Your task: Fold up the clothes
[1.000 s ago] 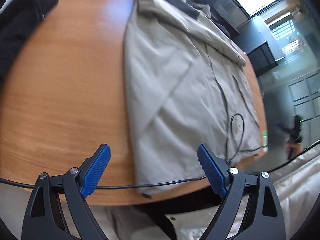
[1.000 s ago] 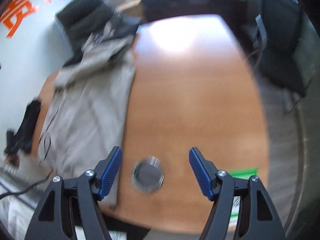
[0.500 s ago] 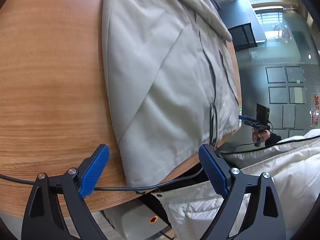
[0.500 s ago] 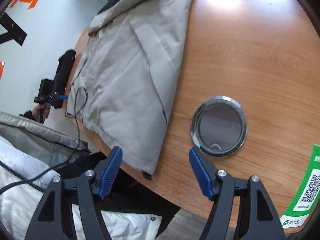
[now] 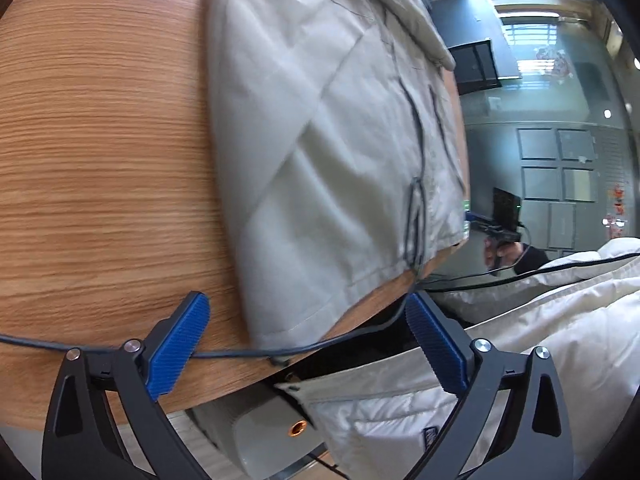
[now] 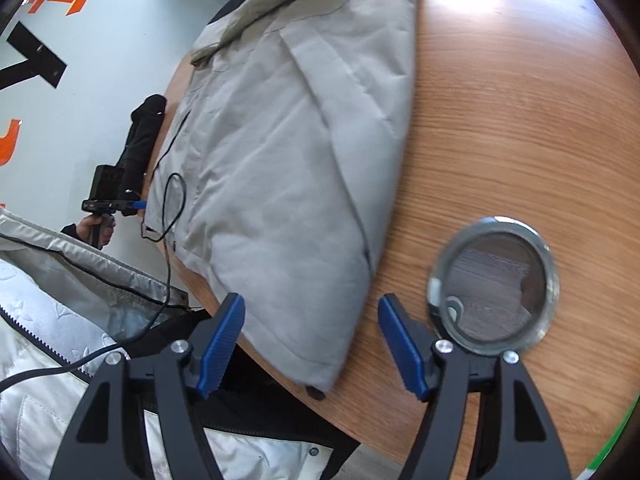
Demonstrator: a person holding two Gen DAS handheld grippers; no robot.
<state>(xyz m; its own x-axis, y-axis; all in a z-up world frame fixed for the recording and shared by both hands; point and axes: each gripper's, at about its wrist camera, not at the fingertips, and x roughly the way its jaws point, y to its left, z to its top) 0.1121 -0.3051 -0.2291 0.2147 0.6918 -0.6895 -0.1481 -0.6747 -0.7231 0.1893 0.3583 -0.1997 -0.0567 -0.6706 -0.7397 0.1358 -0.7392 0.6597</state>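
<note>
A beige-grey jacket (image 5: 328, 128) lies flat on a round wooden table (image 5: 100, 160), sleeves folded over its body; it also shows in the right wrist view (image 6: 288, 168). Its hem reaches the table's near edge. My left gripper (image 5: 308, 344) is open and empty, hovering just above the hem's left corner at the table edge. My right gripper (image 6: 312, 346) is open and empty, its jaws either side of the hem's right corner (image 6: 320, 376). A thin black cord (image 5: 414, 216) lies looped on the jacket near the hem.
A round metal cable grommet (image 6: 494, 286) is set in the table right of the jacket. A black cable (image 5: 240, 354) runs across the left gripper. My white padded coat (image 5: 500, 360) is close below the table edge. A wall (image 6: 80, 60) stands left.
Both grippers have come down and in toward the jacket's hem at the near table edge. The jacket looms larger in both views. Both stay open.
</note>
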